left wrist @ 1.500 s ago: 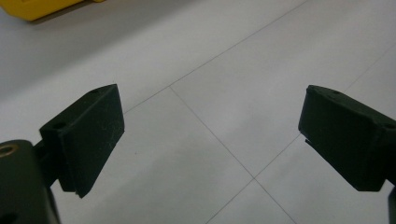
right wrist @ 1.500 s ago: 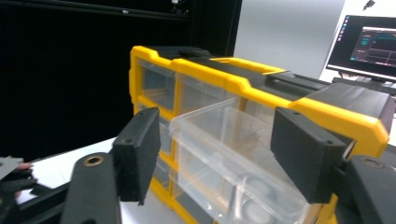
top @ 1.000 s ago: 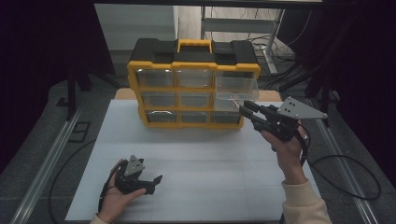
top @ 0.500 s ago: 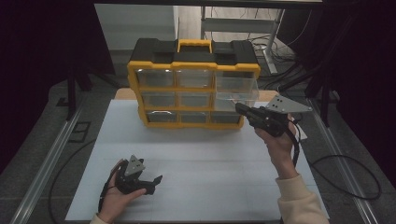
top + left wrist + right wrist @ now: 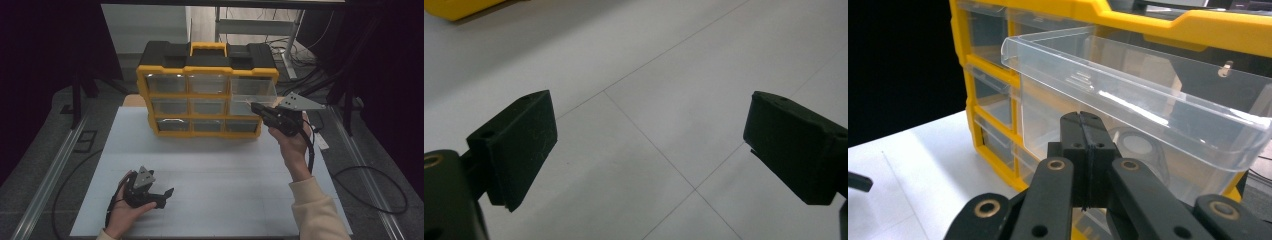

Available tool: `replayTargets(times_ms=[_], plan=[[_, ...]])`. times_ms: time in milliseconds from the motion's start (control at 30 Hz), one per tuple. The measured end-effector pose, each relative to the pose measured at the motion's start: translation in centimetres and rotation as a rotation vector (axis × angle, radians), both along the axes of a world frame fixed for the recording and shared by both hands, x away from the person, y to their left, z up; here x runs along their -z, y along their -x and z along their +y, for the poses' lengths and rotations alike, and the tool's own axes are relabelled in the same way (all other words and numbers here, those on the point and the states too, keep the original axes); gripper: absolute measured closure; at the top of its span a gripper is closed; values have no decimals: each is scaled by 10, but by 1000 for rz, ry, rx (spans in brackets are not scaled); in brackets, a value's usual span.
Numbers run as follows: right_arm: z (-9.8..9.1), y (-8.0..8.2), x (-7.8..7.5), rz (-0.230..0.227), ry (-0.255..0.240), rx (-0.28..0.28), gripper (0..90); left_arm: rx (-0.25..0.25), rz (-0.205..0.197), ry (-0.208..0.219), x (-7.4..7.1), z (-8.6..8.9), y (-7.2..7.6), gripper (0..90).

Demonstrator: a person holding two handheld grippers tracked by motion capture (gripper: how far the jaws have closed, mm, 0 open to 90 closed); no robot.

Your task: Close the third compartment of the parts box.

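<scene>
Clear plastic drawer (image 5: pixel 1148 115) (top-right slot) sits pulled partway out of the yellow-and-black organizer cabinet (image 5: pixel 207 95) standing upright at the table's far edge.

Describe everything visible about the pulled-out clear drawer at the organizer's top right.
The drawer is clear, glossy plastic with a rolled front lip and a small moulded grip ridge. It sits level, pulled partway out of the top right slot of the yellow and black organizer. The shut right gripper points at its front wall; contact cannot be told.
</scene>
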State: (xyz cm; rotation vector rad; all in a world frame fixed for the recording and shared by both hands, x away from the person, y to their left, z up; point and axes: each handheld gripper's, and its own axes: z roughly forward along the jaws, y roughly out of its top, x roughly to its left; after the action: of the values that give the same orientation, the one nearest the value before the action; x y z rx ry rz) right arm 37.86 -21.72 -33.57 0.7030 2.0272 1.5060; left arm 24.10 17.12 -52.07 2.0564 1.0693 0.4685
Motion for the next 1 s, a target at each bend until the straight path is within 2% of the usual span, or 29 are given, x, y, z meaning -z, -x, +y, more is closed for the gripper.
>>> replayTargets(times_ms=[300,533,633,1000], plan=[[4,-14,-1,2,-2,28,900,0,3,-2,1,0,-1,76],[8,-33,-2,4,3,62,900,-2,2,-1,0,0,0,77],[8,-38,-2,12,-11,63,900,1,2,1,0,0,0,77],[13,-55,-1,24,-14,111,899,-2,-1,3,-1,1,0,78]])
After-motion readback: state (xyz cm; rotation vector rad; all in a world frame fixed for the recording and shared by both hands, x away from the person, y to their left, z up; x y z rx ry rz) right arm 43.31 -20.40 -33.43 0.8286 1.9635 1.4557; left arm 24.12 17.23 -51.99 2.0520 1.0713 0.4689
